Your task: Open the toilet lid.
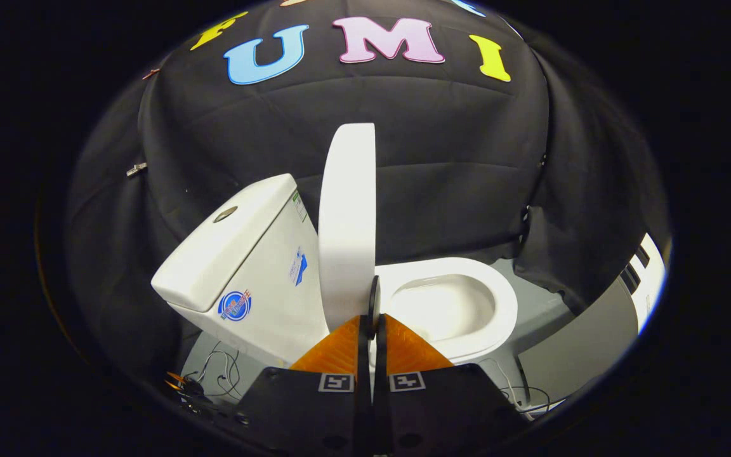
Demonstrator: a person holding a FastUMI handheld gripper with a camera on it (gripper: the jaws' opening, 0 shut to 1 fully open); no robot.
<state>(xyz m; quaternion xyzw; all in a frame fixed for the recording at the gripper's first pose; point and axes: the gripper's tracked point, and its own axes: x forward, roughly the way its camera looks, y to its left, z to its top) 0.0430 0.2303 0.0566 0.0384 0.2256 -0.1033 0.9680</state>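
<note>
A white toilet stands side-on just ahead of me. Its lid [346, 222] is raised upright, leaning slightly towards the cistern [245, 254] behind it. The seat ring [499, 304] and the open bowl [441, 308] lie uncovered to the right of the lid. My gripper [375, 304] is low in front of the toilet, its fingers pressed together with only a thin slit between them. The fingertips sit right at the lid's lower edge, where the lid meets the seat. Nothing shows between the fingers.
The cistern carries a flush button [226, 214] on top and stickers on its side. Thin cables [219, 371] lie on the grey floor [530, 311] beside the toilet base. Black cloth walls close in behind and to the right.
</note>
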